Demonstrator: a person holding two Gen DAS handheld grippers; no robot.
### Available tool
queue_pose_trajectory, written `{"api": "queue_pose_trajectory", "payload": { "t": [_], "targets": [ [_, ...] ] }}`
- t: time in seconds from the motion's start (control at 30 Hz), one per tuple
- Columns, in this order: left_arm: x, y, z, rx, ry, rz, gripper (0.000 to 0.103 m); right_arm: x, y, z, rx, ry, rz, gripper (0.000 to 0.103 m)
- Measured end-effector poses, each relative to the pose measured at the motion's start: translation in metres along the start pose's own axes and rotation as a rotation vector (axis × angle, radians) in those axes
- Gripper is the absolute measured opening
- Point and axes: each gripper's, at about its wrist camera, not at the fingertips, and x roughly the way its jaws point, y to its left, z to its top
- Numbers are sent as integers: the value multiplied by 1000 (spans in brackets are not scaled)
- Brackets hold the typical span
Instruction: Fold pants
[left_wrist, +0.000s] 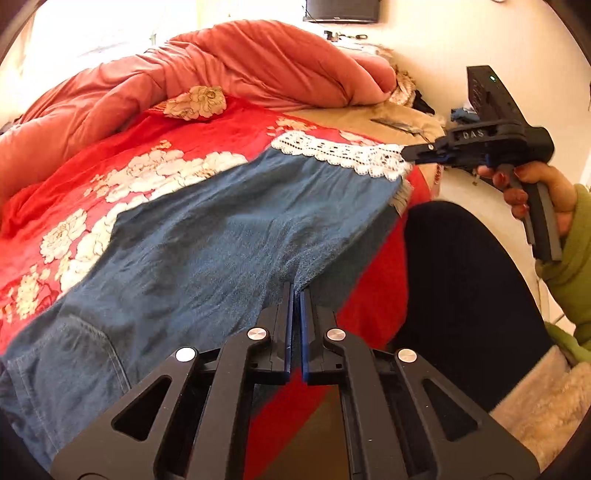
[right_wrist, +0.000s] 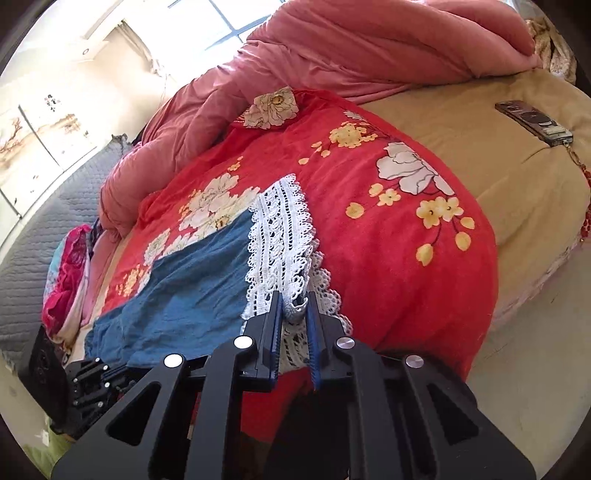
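Pants (left_wrist: 207, 236) flat on bed (right_wrist: 517, 177), long axis running from left hand-held gripper (left_wrist: 296, 295), apparently pinching the blue edge, to right hand-held gripper (right_wrist: 295, 306), clamped on lace hem (right_wrist: 280, 229).

The pants (left_wrist: 207, 236) lie on a blanket (right_wrist: 388, 258) spread over the bed (right_wrist: 517, 184). A bunched duvet (right_wrist: 369, 48) lies behind them; a phone (right_wrist: 533, 122) lies to the right.
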Motion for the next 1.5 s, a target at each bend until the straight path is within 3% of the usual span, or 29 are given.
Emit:
{"api": "queue_pose_trajectory", "payload": {
  "t": [0.13,0.3,0.53,0.63,0.77,0.93,1.17,1.37,1.5],
  "targets": [
    [15,-10,-11,60,78,29,0,12,-8,-10,4,56,-17,12],
    [26,-8,-16,60,117,23,0,23,-19,-17,26,86,-46,12],
    [36,-5,-20,56,147,29,3,22,-18,-16,8,93,-144,30],
    [35,-5,-19,55,143,18,5,5,-6,-12,-44,41,-187,31],
    [34,-9,-20,65,142,-11,21,-2,32,-17,-173,20,-110,32],
    [39,-6,-22,48,162,-14,21,27,75,-28,-270,82,4,33],
    [41,-3,-23,25,176,-30,27,85,70,-46,-215,264,-36,39],
    [30,2,-18,-10,141,-102,31,80,68,-43,-204,239,17,40],
    [-3,34,-3,-159,0,-204,40,48,68,-25,-222,113,64,47]
  ]
}}
